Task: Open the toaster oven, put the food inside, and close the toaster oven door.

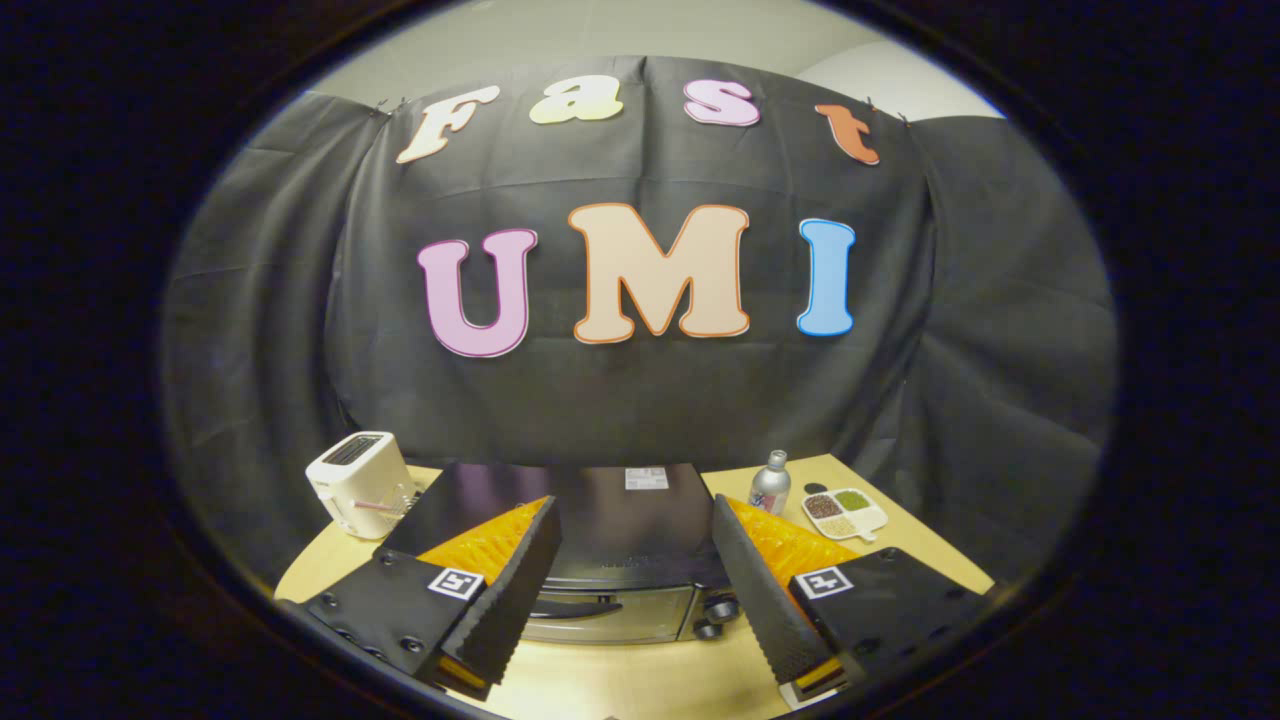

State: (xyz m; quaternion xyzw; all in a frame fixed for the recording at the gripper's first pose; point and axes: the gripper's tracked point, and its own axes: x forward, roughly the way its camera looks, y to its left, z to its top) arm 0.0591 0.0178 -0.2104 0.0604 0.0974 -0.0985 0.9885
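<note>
A black toaster oven (620, 530) stands on the pale wooden table, seen from above and in front. Its glass door (610, 612) is closed, with a dark handle across the top of the door and knobs (718, 612) to the right of it. My gripper (635, 580) hovers above and in front of the oven, open wide, with the oven's front showing between the two fingers (515, 590). Nothing is held between them. I cannot tell which item is the food from here.
A white slot toaster (358, 482) sits left of the oven. To the right stand a small metal bottle (768, 484) and a white divided dish (843, 512) of grains. Bare table (620, 680) lies in front of the oven.
</note>
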